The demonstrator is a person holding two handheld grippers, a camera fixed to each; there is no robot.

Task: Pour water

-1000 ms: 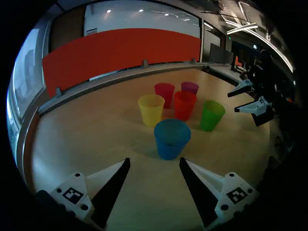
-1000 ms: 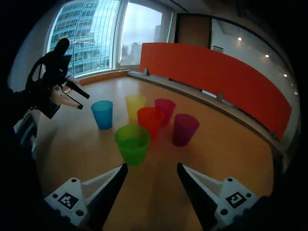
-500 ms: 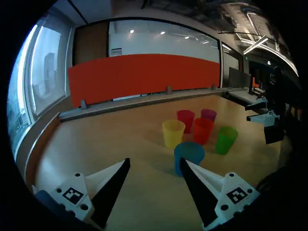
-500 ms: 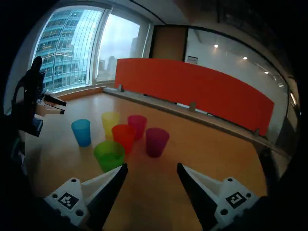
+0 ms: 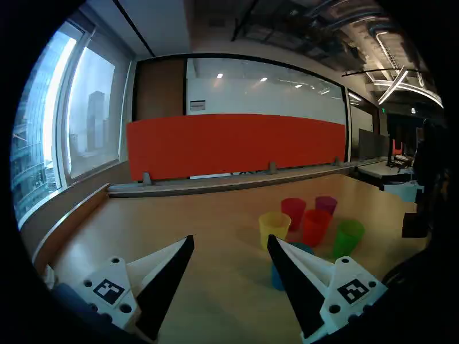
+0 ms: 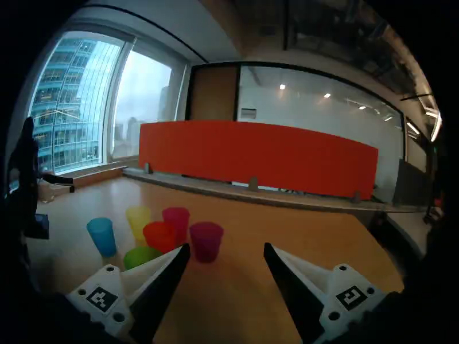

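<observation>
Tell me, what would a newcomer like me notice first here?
The long orange-red partition panel along the far edge of the pale wooden table grabs the eye first. Next comes the huddle of six bright plastic cups on it, low left in the right gripper view. The tall window farther left shows a glass tower.

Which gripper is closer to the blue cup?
Left. The blue cup sits just ahead of the left gripper, partly hidden by it; from the right gripper it stands farther off, past the green cup.

Blue cup [image 6: 102, 235], yellow cup [image 6: 138, 220], red cup [image 6: 159, 235], pink cup [image 6: 176, 220], purple cup [image 6: 206, 241], green cup [image 6: 136, 257]; orange panel [image 6: 258, 160].
</observation>
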